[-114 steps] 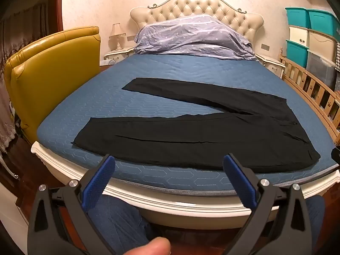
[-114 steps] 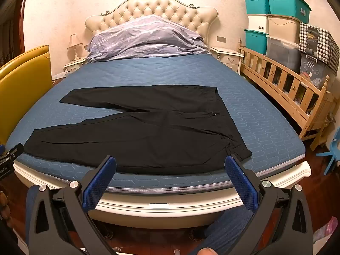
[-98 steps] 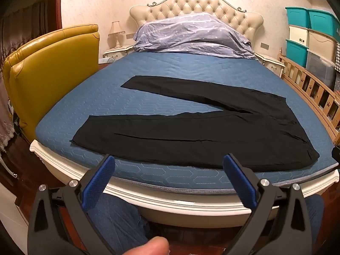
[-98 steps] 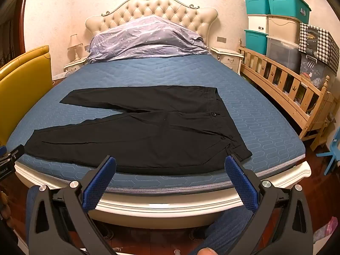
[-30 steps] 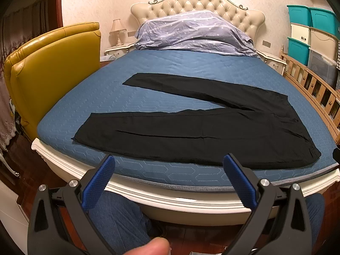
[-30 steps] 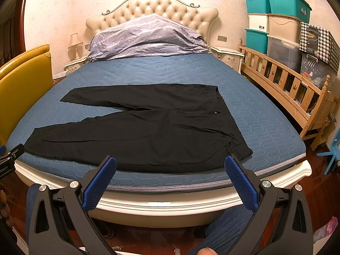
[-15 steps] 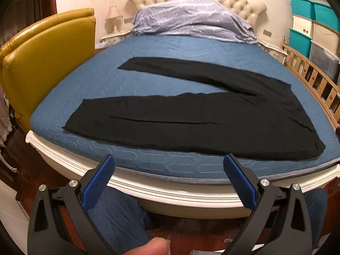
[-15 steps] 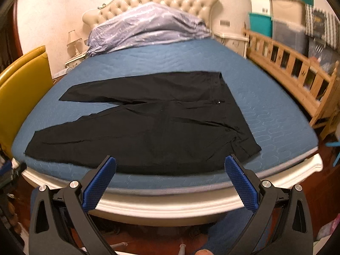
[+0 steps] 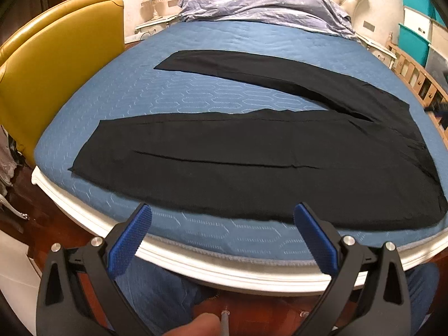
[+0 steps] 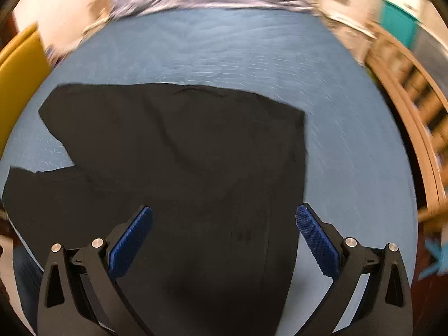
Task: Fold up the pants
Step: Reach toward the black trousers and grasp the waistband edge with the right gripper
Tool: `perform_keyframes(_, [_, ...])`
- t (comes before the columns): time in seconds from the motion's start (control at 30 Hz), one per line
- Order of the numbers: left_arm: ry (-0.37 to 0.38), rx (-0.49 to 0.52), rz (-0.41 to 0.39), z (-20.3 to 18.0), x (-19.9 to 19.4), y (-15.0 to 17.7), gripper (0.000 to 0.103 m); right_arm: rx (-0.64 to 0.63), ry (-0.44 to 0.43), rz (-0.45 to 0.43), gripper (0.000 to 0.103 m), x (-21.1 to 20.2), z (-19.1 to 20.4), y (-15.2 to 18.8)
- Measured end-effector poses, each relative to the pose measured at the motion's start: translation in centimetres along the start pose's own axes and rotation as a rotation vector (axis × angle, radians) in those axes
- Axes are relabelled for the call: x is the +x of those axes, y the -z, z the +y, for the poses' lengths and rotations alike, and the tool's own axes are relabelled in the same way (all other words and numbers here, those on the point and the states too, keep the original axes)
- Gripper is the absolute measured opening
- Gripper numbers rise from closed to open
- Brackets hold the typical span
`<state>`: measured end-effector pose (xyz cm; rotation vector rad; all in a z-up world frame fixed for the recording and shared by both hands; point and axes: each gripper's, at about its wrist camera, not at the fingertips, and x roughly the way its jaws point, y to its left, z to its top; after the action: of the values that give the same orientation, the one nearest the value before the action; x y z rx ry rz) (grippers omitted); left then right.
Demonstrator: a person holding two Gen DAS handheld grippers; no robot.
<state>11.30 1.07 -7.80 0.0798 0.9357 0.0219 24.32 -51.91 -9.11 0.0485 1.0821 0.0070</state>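
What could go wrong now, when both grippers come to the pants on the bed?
The pants lie near the bed edge, so a pull may drag them off. The legs are spread apart, so a fold may come out crooked. The open right gripper view is blurred, so it may pinch the wrong spot.

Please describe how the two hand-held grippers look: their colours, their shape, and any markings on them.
The left hand-held gripper and the right hand-held gripper look the same. Each has two black plastic arms with triangular cut-outs and round silver pivot bolts. Each finger ends in a blue pad with a fine knurled texture. No cables or printed markings are visible.
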Motion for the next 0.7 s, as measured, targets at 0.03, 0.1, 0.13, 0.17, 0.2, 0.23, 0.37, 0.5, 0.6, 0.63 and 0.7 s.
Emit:
perform_keyframes(0.03, [-0.011,0.002,0.004,0.1,0.3,-0.4,0.102,0.005,-0.054,0.009,0.099,1.1,-0.7,-2.2])
perform_keyframes(0.1, [-0.027,-0.002,0.011,0.5,0.9,-0.9,0.102,0.012,-0.078,0.015,0.099,2.6,-1.8,-4.7])
perform_keyframes(0.13, [-0.039,-0.006,0.021,0.7,1.3,-1.2,0.102,0.010,-0.077,0.022,0.099,3.8,-2.5,-6.3])
perform_keyframes(0.17, [-0.046,-0.008,0.027,0.9,1.7,-1.4,0.102,0.004,-0.063,0.033,0.099,4.8,-2.9,-7.3])
perform_keyframes(0.2, [-0.057,-0.011,0.035,1.1,2.1,-1.6,0.102,-0.004,-0.044,0.045,0.099,5.6,-3.3,-8.0])
perform_keyframes(0.23, [-0.068,-0.015,0.043,1.2,2.5,-1.8,0.102,-0.018,-0.016,0.063,0.099,6.8,-4.0,-8.8])
perform_keyframes(0.37, [-0.101,-0.042,0.083,1.7,4.3,-2.1,0.102,-0.050,0.030,0.079,0.099,9.3,-6.2,-10.7])
perform_keyframes(0.5, [-0.106,-0.044,0.106,1.4,5.8,-2.4,0.102,0.017,0.023,0.079,0.099,10.6,-9.6,-10.9])
perform_keyframes(0.6, [-0.101,-0.042,0.119,0.9,6.7,-2.7,0.102,0.078,0.010,0.102,0.099,12.1,-12.0,-10.1])
perform_keyframes(0.63, [-0.098,-0.043,0.120,0.8,6.9,-2.8,0.102,0.099,-0.012,0.116,0.099,12.8,-12.7,-9.7])
perform_keyframes(0.7, [-0.090,-0.047,0.124,0.8,7.2,-3.0,0.102,0.112,-0.067,0.126,0.092,13.8,-13.0,-9.1])
